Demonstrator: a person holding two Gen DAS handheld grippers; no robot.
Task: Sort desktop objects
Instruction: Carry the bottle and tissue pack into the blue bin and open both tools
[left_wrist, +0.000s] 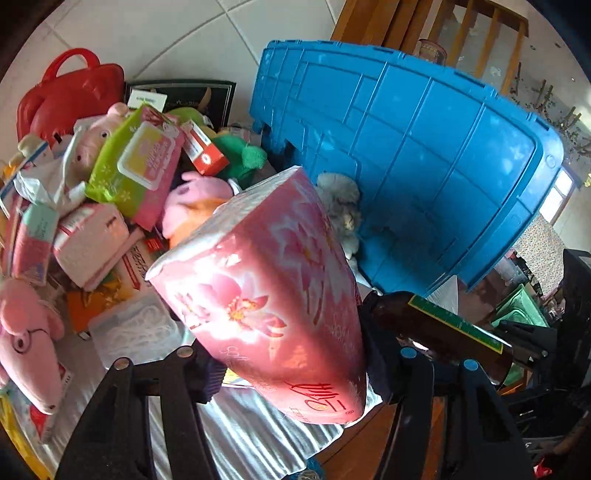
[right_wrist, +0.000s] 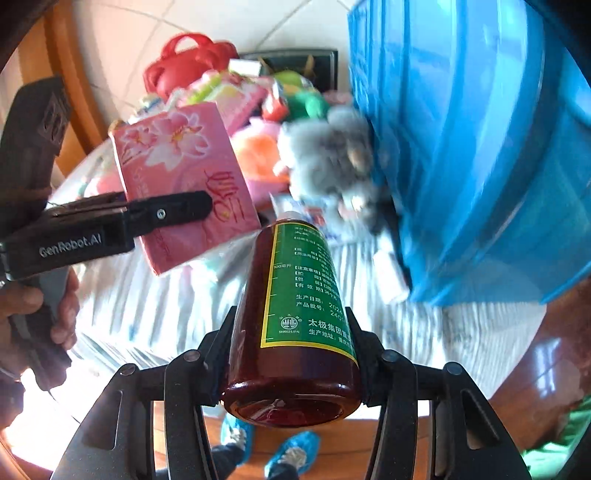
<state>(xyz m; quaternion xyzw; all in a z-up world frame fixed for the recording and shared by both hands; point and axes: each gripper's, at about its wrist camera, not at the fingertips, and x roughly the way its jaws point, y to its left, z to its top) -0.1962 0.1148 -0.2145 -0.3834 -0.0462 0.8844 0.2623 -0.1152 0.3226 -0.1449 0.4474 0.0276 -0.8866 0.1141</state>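
Observation:
A pink flower-printed tissue pack (left_wrist: 266, 295) hangs tilted above the cloth-covered table, and my left gripper (left_wrist: 291, 369) is shut on its lower end. The right wrist view shows that pack (right_wrist: 177, 155) at the upper left with a left finger (right_wrist: 177, 210) across it. My right gripper (right_wrist: 291, 343) is shut on a brown bottle with a green label (right_wrist: 291, 314), base toward the camera and neck pointing away. The bottle (left_wrist: 443, 332) also shows just right of the pack. Both items are held in the air beside a blue plastic crate (left_wrist: 406, 147).
A heap of plush toys, a green-and-pink wet wipes pack (left_wrist: 136, 162), small boxes and a red toy case (left_wrist: 70, 96) covers the table's far left. A grey plush (right_wrist: 328, 158) leans on the blue crate (right_wrist: 480, 147). Striped cloth (right_wrist: 166, 302) lies below. A hand (right_wrist: 33, 314) holds the left gripper.

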